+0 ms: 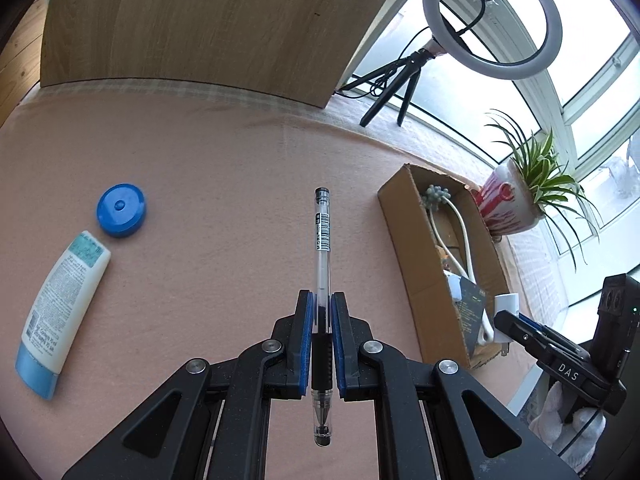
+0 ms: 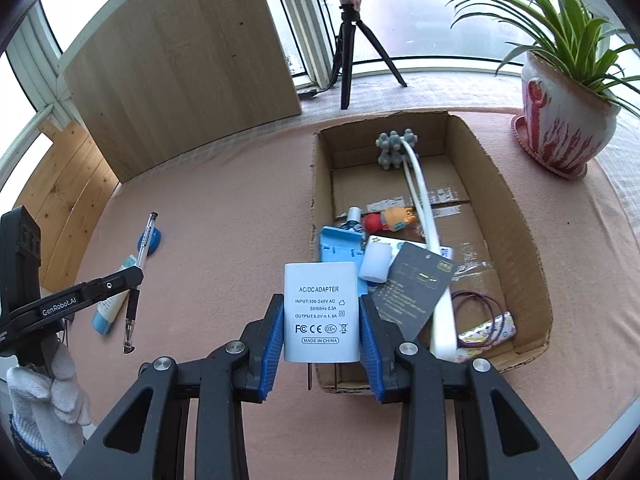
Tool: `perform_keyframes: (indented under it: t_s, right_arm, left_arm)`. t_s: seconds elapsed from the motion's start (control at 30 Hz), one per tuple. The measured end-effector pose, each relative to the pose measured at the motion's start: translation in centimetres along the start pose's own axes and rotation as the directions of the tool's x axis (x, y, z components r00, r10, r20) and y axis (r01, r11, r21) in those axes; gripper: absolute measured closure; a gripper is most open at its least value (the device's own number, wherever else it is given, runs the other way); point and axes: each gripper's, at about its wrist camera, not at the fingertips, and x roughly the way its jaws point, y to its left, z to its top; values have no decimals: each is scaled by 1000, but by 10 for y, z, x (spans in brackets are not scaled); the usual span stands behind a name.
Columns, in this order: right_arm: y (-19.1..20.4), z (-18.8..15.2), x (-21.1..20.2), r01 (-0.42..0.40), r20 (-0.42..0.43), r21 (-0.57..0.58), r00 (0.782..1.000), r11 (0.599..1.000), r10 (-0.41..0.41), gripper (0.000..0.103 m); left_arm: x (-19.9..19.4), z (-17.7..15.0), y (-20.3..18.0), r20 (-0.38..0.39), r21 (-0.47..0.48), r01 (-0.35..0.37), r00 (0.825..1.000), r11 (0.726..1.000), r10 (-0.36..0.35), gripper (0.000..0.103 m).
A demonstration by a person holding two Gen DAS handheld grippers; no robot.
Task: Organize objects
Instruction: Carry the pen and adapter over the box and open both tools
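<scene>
On pink cloth — one tube (image 1: 62,312), one blue cap (image 1: 121,210); one pen (image 1: 322,276) aloft.

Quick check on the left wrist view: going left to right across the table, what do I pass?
Lotion tube → blue cap → pen shut in the left gripper → cardboard box → potted plant → right gripper holding the white adapter.

The left claw (image 1: 321,312) clamps a clear plastic pen with a black cap (image 1: 322,240) above the pink-clothed counter (image 1: 208,168); a round blue lid (image 1: 121,210) and white tube (image 1: 64,308) lie left, an open cardboard box (image 1: 404,224) right.
</scene>
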Motion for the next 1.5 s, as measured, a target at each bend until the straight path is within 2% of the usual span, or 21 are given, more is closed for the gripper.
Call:
perform_keyframes:
  t_s: [0.23, 0.47, 0.83, 1.03, 1.07, 1.13, 1.17, 1.23, 1.3, 1.5]
  right_arm:
    - [-46, 10, -9, 46, 26, 44, 999, 998, -47, 71]
    - [-75, 12, -2, 78, 18, 64, 997, 995, -79, 71]
    - [-96, 10, 7, 79, -1, 77, 997, 994, -80, 71]
    - [-98, 10, 8, 65, 0, 77, 998, 995, -66, 71]
    - [-98, 10, 8, 60, 3, 74, 998, 995, -61, 71]
    - [-95, 9, 8, 56, 6, 62, 998, 997, -56, 70]
    - [-93, 9, 8, 60, 5, 55, 998, 997, -61, 69]
    - [-89, 9, 9, 63, -2, 41, 998, 997, -63, 62]
    - [-86, 7, 8, 71, 3, 34, 997, 997, -71, 59]
    - [-80, 4, 5, 65, 14, 48, 998, 997, -66, 58]
  left_arm:
    - [34, 19, -53, -6, 46, 42, 999, 998, -42, 93]
    - [63, 35, -98, -20, 67, 90, 996, 994, -89, 93]
    - [120, 47, -153, -42, 99, 90, 995, 991, -87, 93]
    - [131, 44, -167, -53, 133, 73, 996, 988, -66, 93]
    - [131, 44, -168, -56, 138, 76, 996, 988, -68, 91]
    - [127, 42, -169, -58, 148, 77, 996, 986, -69, 78]
    - [125, 42, -169, -52, 155, 71, 997, 985, -64, 77]
    - [120, 41, -168, -47, 165, 67, 997, 984, -60, 76]
    - [114, 40, -165, -45, 165, 65, 997, 984, -58, 76]
    - [91, 37, -140, -27, 132, 49, 999, 990, -46, 76]
